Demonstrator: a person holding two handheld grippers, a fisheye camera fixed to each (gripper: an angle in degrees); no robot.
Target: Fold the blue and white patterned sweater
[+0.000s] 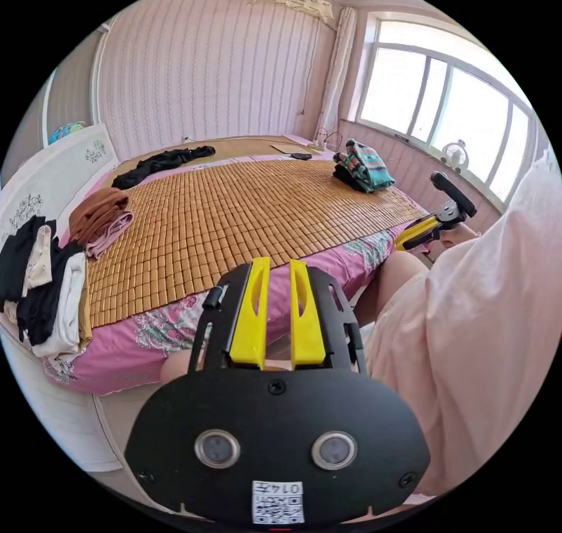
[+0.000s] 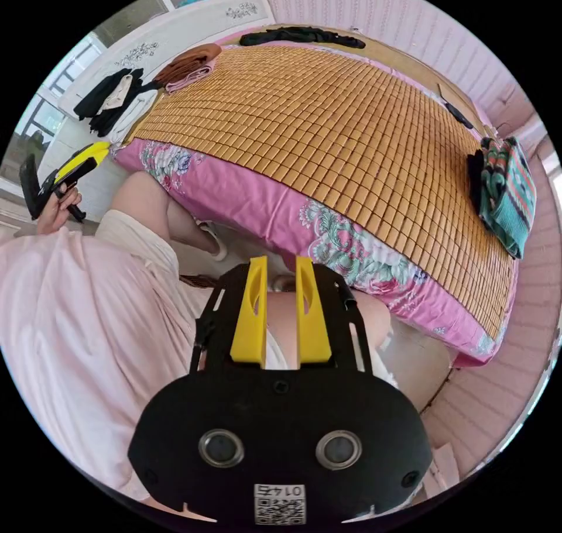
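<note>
Left gripper [image 1: 278, 264]: yellow fingers [image 1: 253, 313] narrowly parted, holding nothing. Right gripper [image 2: 280, 261]: yellow fingers [image 2: 310, 313] narrowly parted, likewise empty. Both hang over the person's lap, short of the bed's pink floral sheet [image 2: 246, 196].

Step in hand, as judged: none begun; no blue and white patterned sweater can be identified. Nearest candidate: one folded teal striped knit [image 2: 509, 196], far beyond the right fingers on the woven bamboo mat [image 1: 234, 217].

Next move calls for fetching a garment and spreading it flat.

Count: two grippers, one mat, one brown-and-pink folded pile [image 1: 100, 220], one black-and-cream heap [image 1: 41, 281], one black garment [image 1: 161, 163].
</note>
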